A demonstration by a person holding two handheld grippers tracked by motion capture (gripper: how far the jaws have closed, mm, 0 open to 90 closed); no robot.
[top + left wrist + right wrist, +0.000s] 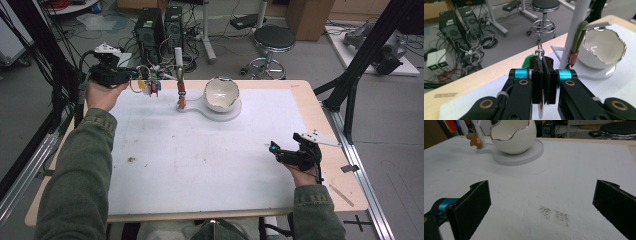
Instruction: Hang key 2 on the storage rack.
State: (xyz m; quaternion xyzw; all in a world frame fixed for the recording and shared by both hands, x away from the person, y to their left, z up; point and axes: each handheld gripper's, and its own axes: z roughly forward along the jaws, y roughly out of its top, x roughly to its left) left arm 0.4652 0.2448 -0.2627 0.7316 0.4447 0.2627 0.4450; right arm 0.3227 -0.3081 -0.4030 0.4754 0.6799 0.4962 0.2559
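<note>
While the right hand-held gripper point(541, 207) gapes empty, the left hand-held gripper point(545, 75) pinches a key ring point(540, 53).

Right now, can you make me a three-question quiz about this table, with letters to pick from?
1. Where does the egg-shaped bowl stand?
A. on a round white base at the far side of the table
B. on the floor
C. in a hand

2. How many stools stand behind the table?
A. one
B. three
C. five

3. How is the right gripper?
A. shut on a cup
B. open, holding nothing
C. shut on the bowl

Answers: 1 A, the bowl sits on its white base. 2 A, one black round stool shows. 3 B, its jaws stand wide apart over the white mat.
</note>
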